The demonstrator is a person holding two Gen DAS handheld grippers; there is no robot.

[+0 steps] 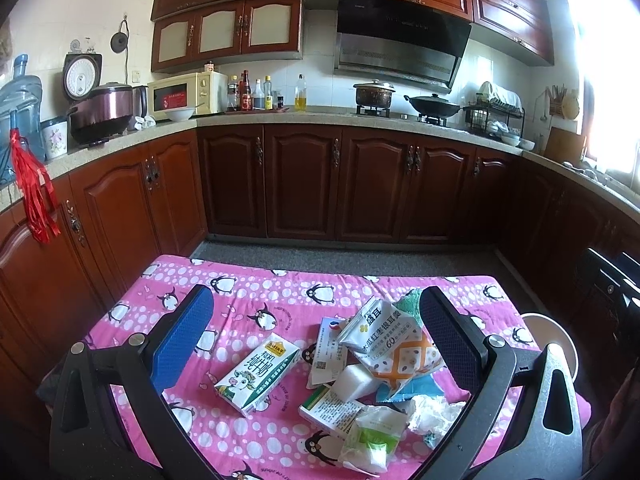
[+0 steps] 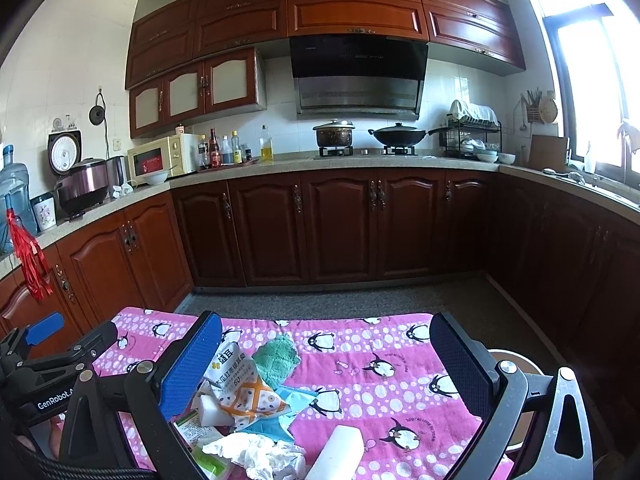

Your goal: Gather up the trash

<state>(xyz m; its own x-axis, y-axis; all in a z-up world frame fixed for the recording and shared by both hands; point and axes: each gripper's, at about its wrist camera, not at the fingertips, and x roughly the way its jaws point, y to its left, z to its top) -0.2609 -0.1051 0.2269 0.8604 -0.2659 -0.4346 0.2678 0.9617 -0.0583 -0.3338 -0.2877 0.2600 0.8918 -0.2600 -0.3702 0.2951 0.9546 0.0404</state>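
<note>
Both grippers hover wide apart and hold nothing: the left gripper [image 1: 316, 312] frames the trash pile [image 1: 372, 372] low in its view, the right gripper [image 2: 326, 344] spans the same heap from the other side. Nothing looks collected yet, I'd judge; the whole job is ahead. On the pink penguin cloth [image 1: 280, 292] lie a milk carton [image 1: 258, 372], a snack pouch [image 1: 384, 332], a green-printed box [image 1: 332, 408], crumpled tissue [image 2: 256, 456], a green cloth [image 2: 276, 360] and a white block [image 2: 340, 452] at bottom centre. A pale round rim [image 1: 556, 344] at the right edge may be the bin, though it's too cut off to tell. Items overlap, so picking singles needs care.
</note>
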